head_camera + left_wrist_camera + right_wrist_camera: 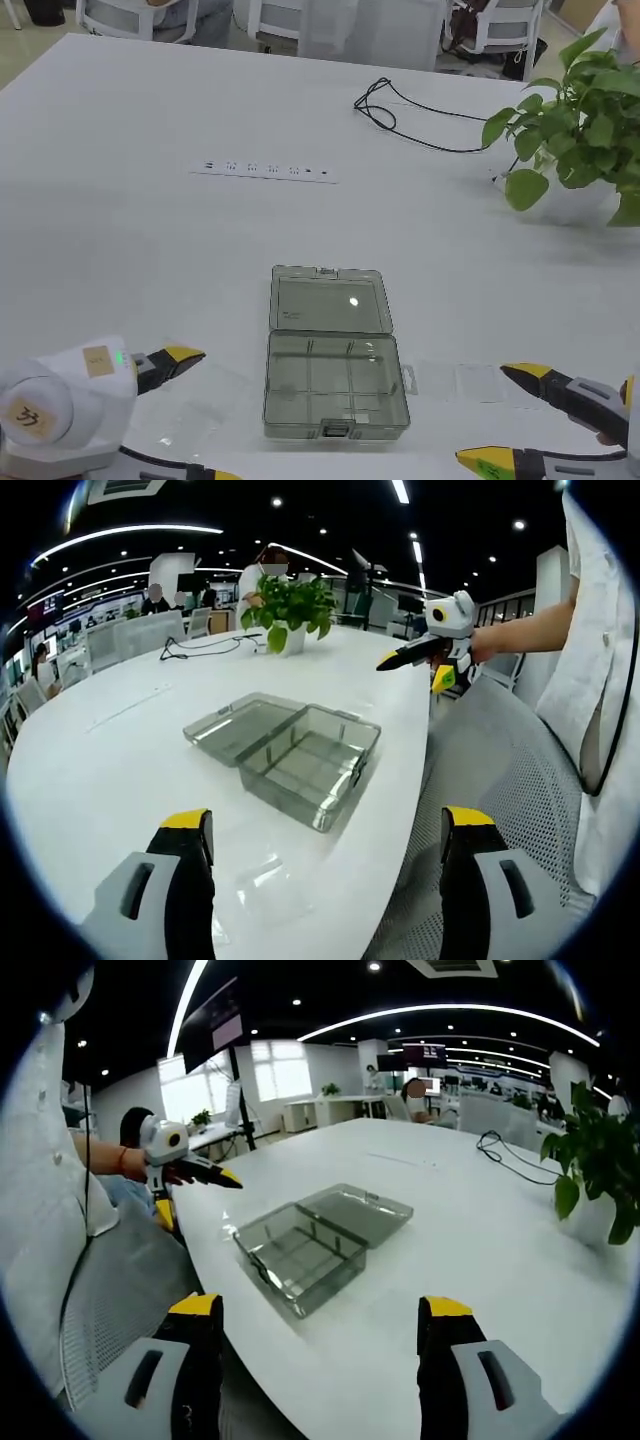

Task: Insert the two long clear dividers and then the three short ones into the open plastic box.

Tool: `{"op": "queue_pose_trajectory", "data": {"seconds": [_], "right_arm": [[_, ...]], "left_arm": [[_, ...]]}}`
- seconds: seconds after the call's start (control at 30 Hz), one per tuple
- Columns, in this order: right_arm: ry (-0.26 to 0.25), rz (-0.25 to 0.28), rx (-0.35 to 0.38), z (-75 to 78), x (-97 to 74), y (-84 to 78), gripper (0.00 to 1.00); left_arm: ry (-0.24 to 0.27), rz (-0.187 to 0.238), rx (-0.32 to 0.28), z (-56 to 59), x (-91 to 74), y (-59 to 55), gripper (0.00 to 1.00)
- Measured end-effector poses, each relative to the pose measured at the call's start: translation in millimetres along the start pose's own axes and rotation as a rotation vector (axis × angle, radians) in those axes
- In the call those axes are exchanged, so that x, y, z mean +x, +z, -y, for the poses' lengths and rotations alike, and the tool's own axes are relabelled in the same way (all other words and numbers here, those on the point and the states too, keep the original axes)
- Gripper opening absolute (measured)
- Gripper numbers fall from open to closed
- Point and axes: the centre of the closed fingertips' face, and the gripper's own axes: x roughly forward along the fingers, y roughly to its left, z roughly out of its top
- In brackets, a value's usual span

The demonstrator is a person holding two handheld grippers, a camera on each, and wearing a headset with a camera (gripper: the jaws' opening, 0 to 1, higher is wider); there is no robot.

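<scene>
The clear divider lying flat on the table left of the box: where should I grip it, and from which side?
Probably its near edge, with the left gripper coming low from the person's side. The clear divider lies flat and thin, so nothing stands up to pinch from above; one finger would need to slip under that edge.

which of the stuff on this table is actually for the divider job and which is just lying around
For the job:
- open plastic box
- right-hand clear dividers, flat on the table beside the box
- left-hand clear dividers, flat on the table
- left gripper and right gripper, both open

Just lying about:
- potted plant
- black cable
- socket strip
- chairs
</scene>
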Motion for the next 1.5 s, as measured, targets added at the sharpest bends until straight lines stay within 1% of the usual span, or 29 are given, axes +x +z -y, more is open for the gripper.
{"op": "queue_pose_trajectory", "data": {"seconds": [0.67, 0.87, 1.2, 1.27, 1.33, 1.4, 1.5], "right_arm": [[-0.001, 0.001, 0.006, 0.2, 1.0, -1.5, 0.8], [-0.005, 0.005, 0.006, 1.1, -0.2, -0.8, 0.8], [-0.005, 0.013, 0.009, 0.8, -0.1, 0.8, 0.79], [-0.005, 0.013, 0.01, 0.8, 0.0, 0.6, 0.79], [-0.005, 0.014, 0.012, 0.7, 0.1, 0.9, 0.79], [-0.006, 0.016, 0.013, 0.6, 0.2, 1.0, 0.79], [-0.006, 0.017, 0.014, 0.6, 0.4, 0.7, 0.79]], "left_arm": [[-0.003, -0.01, 0.001, 0.1, 0.9, -1.0, 0.95], [0.003, -0.013, -0.001, -1.9, -0.5, -1.3, 0.95], [0.024, -0.024, -0.009, -10.3, -5.7, -4.0, 0.93], [0.034, -0.037, -0.015, -12.7, -6.9, -6.0, 0.92], [0.043, -0.04, -0.013, -15.9, -8.1, -6.7, 0.91], [0.064, -0.051, -0.029, -23.2, -11.3, -8.5, 0.89], [0.088, -0.069, -0.045, -30.9, -14.7, -11.3, 0.87]]}}
